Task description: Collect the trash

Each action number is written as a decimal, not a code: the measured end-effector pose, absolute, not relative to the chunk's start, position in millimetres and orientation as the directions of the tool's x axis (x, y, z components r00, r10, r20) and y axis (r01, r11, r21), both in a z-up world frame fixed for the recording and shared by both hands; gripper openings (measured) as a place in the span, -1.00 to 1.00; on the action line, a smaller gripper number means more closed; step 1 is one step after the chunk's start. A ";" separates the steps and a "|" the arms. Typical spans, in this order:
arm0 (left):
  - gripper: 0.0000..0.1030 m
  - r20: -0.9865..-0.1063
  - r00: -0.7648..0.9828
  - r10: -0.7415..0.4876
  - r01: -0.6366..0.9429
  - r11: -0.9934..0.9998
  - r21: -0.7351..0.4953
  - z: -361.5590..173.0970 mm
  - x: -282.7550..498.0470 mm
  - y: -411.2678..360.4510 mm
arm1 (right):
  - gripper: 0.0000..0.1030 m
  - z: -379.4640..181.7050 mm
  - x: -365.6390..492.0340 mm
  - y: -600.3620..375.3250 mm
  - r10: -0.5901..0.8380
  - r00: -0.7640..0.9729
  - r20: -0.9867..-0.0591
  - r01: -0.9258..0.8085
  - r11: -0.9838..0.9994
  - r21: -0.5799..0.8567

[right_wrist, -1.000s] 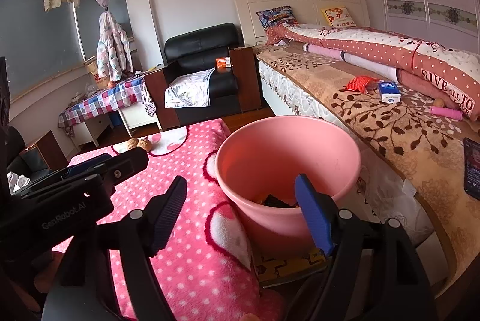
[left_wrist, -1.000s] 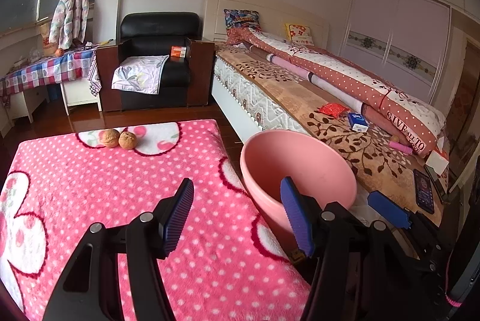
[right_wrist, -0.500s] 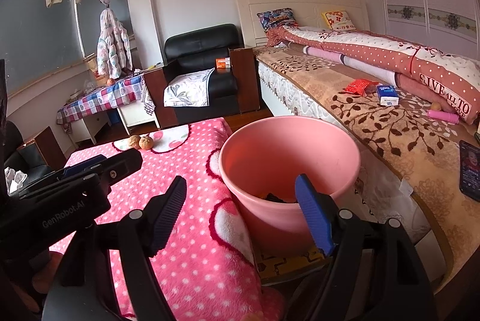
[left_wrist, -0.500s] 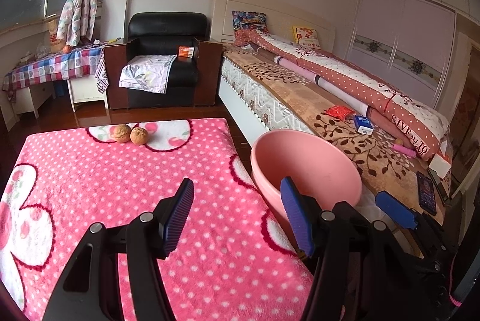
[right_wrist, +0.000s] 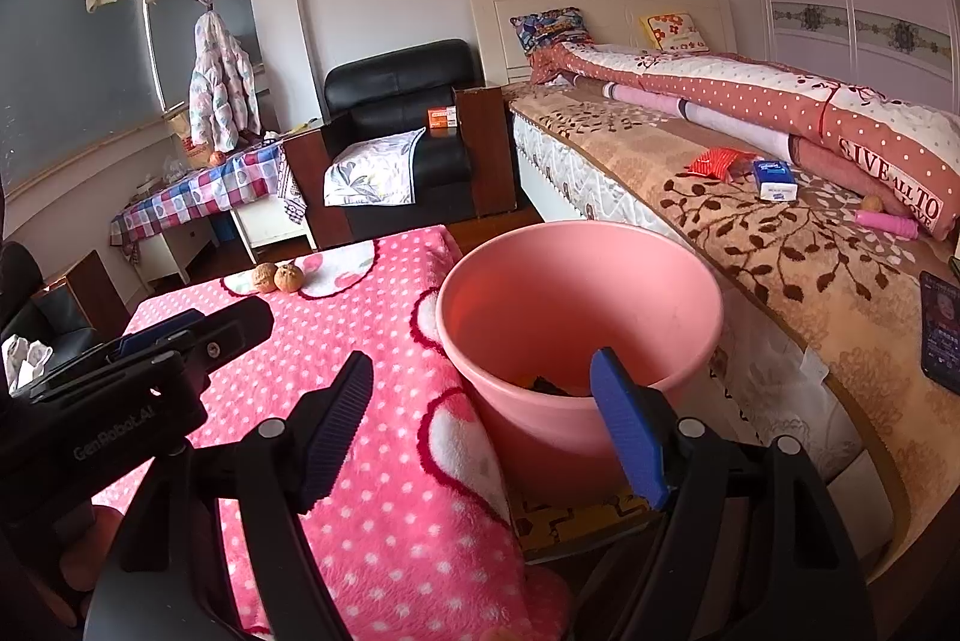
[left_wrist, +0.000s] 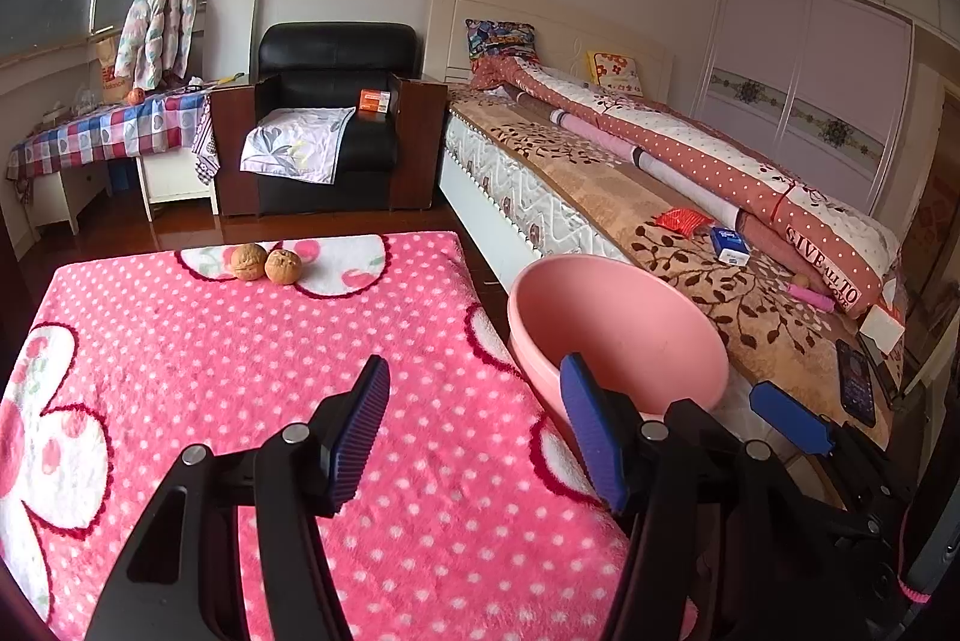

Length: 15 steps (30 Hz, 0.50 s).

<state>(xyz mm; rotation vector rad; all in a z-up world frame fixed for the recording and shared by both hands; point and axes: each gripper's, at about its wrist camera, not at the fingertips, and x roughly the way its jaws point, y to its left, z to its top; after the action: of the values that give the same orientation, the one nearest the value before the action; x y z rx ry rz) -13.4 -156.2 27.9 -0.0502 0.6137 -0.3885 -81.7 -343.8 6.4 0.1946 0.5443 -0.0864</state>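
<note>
A pink bucket stands on the floor between the table and the bed; in the right wrist view something dark lies at its bottom. Two walnuts sit together at the far edge of the pink polka-dot blanket, also in the right wrist view. My left gripper is open and empty above the near part of the blanket. My right gripper is open and empty, just in front of the bucket's near rim. The left gripper's body shows at the left of the right wrist view.
A bed runs along the right with a rolled quilt, a red packet, a blue-white box, a pink tube and a phone. A black armchair and a checked-cloth table stand at the back.
Both grippers have drawn back and risen a little, so the walnuts and the bucket sit farther off in view. Both stay open and empty.
</note>
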 end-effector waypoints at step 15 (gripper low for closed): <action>0.12 -0.550 0.749 -0.369 0.338 0.927 -0.162 28.0 -13.8 -155.7 | 0.46 5.7 -81.0 -344.0 -0.035 0.851 -0.524 0.137 0.978 0.157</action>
<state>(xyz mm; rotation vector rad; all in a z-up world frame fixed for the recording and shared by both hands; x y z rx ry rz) -13.8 -155.7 28.0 -0.0529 0.6122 -0.3864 -81.0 -344.0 5.7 0.1920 0.5464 -0.0915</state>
